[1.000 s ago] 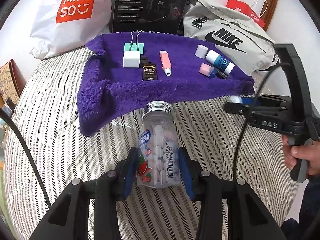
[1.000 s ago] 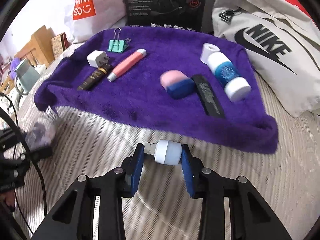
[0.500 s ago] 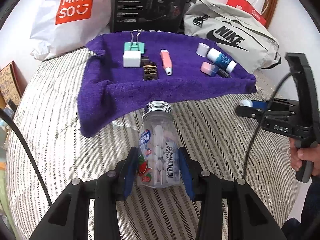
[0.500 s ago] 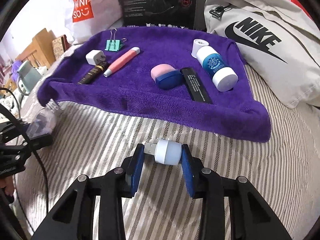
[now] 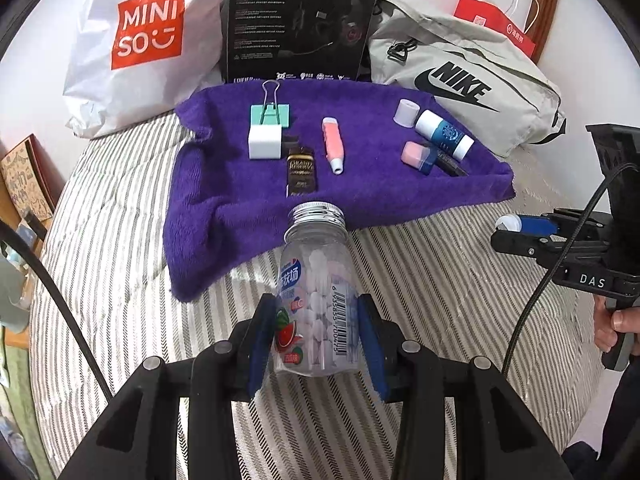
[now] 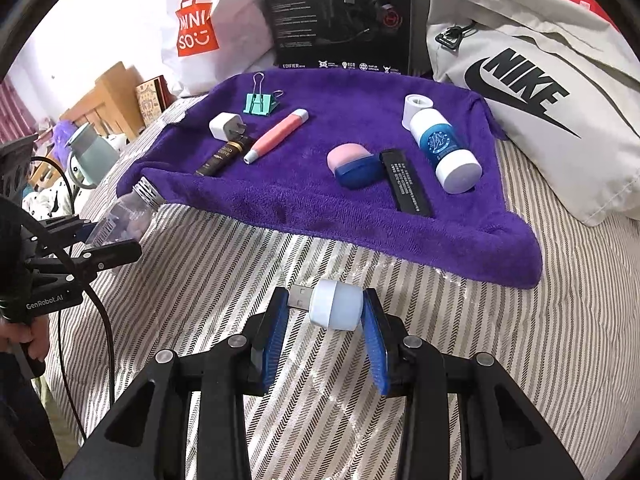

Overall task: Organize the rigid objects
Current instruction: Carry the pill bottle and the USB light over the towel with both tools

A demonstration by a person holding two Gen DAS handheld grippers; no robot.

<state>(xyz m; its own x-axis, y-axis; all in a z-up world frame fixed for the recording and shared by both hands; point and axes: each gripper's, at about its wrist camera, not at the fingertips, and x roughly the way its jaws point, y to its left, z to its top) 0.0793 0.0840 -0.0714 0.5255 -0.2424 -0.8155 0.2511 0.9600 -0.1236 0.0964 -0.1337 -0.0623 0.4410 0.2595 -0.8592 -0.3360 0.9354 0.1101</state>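
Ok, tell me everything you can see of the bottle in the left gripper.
The bottle is clear plastic with a ribbed silver screw cap, closed. It is partly filled with white and pale pink tablets. A label shows blue lettering, a watermelon picture and a barcode. The left gripper clamps its lower body between blue pads, cap pointing away toward the purple towel. It hangs above the striped bedcover; nothing else touches it.

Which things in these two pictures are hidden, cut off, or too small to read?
- Candy bottle: its base, left wrist view, hidden between the left gripper pads.
- Black box: small print, both views, too small.
- Red paper bag: lower part, left wrist view, behind the Nike bag.
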